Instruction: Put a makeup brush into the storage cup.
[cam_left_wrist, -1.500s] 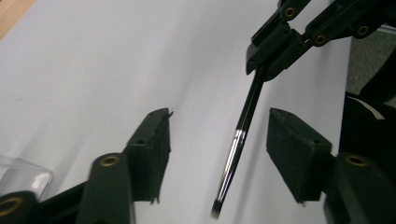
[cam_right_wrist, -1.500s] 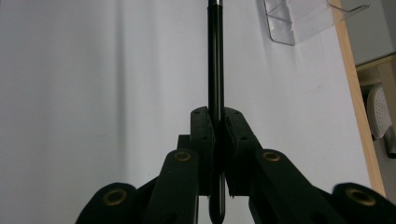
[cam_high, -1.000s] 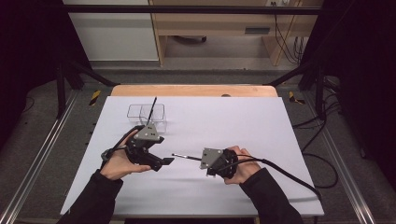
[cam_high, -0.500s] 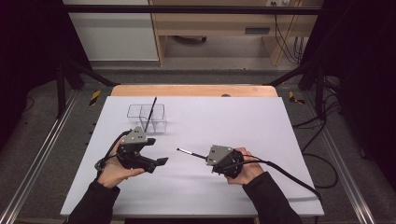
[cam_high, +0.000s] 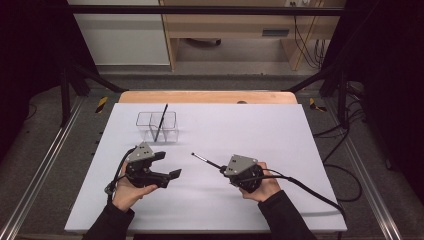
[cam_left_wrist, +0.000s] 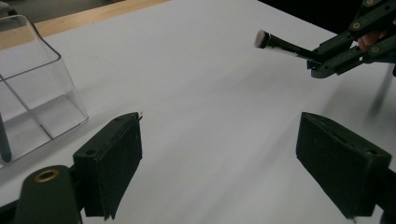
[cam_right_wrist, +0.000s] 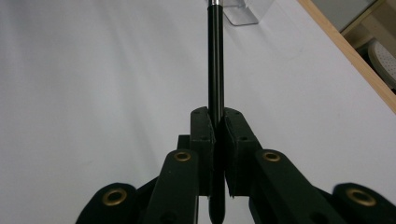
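Pen (cam_high: 206, 161) in right gripper (cam_high: 223, 170) points up-left toward clear organizer (cam_high: 157, 126).

Black brush (cam_high: 205, 161) – silver band, clear organiser (cam_high: 157, 125), white table (cam_high: 250, 125), black grippers – grey plates

A white sheet (cam_high: 260, 125) is spread over the wooden bench (cam_high: 207, 96). Grey floor (cam_high: 45, 165) is seen around it, a wooden shelf (cam_high: 225, 30) behind, cables (cam_high: 345, 145) at right.
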